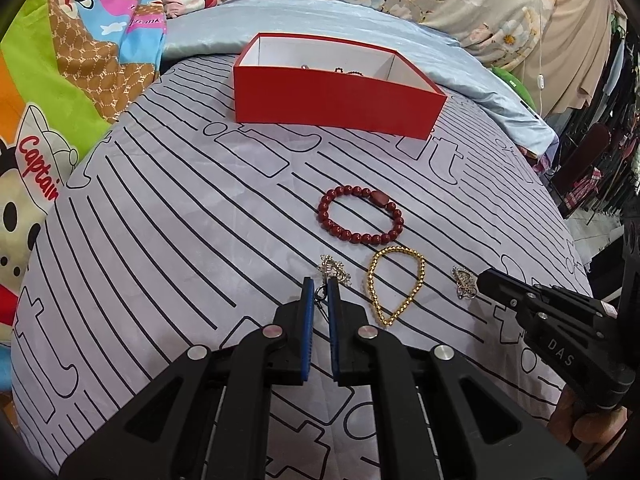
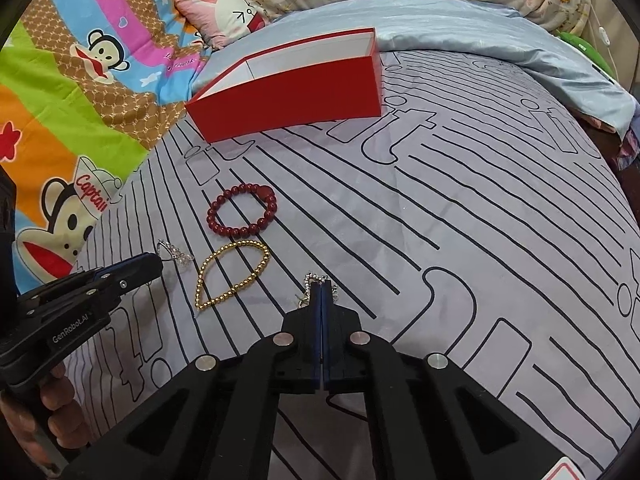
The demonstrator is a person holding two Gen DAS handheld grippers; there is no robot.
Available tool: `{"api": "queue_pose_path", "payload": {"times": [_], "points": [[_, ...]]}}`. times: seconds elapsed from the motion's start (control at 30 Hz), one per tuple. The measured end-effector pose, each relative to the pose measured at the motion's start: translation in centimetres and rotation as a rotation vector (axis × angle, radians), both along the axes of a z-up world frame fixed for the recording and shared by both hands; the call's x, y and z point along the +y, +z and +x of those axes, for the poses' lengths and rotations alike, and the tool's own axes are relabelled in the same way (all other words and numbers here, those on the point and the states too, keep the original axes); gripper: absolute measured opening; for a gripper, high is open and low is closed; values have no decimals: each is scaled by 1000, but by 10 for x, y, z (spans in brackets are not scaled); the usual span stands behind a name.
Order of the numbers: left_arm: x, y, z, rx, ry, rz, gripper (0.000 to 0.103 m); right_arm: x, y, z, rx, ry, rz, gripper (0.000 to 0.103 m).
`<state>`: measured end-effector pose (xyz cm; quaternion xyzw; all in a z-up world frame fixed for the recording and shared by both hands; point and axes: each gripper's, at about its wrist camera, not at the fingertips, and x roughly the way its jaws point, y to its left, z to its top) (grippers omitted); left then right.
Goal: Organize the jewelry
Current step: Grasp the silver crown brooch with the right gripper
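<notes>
Left wrist view: left gripper (image 1: 320,290) low over striped sheet (image 1: 160,220), fingers a little apart, a small silver chain piece (image 1: 333,269) between and just past the tips; not clear if clamped. Gold bead bracelet (image 1: 394,286) just right of it, drop-shaped, long axis toward the camera, pointed end nearest. Dark red bead bracelet (image 1: 362,216) beyond it, a flat oval lying slightly crosswise. Red box (image 1: 336,104) farther back, open, long side across the view, a few small pieces inside. Right gripper (image 1: 486,280) at right, tip touching a silver ornament (image 1: 464,282).

Right wrist view: right gripper (image 2: 322,286) with fingers pressed together on silver ornament (image 2: 316,278). Gold bead bracelet (image 2: 232,274) at left, point toward lower left. Red box (image 2: 288,96) tilted diagonally in the picture.
</notes>
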<state>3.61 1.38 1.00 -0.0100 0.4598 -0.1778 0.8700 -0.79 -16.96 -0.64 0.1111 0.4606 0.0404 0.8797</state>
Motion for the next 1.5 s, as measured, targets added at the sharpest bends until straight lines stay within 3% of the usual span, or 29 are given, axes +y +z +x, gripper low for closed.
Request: {"api": "queue_pose_path", "payload": {"times": [0.27, 0.33, 0.4, 0.43, 0.8, 0.93, 1.27, 1.5], "points": [[0, 0, 1, 4, 1, -1, 6, -5, -3, 0, 16, -6, 33, 0], [0, -1, 1, 5, 2, 0, 6, -5, -4, -1, 18, -19, 36, 13], [0, -2, 1, 9, 2, 3, 6, -3, -3, -2, 13, -23, 24, 32], [0, -2, 1, 12, 3, 4, 6, -1, -2, -2, 9, -21, 15, 33], [-1, -8, 1, 26, 0, 8, 6, 15, -9, 6, -1, -9, -68, 33], [-1, -8, 1, 29, 1, 9, 6, 17, -10, 7, -13, -16, -122, 19], [-1, -3, 0, 22, 1, 5, 6, 6, -4, 4, -14, -31, -63, 16], [0, 9, 4, 11, -2, -5, 6, 0, 20, 4, -62, -38, -36, 16]]}}
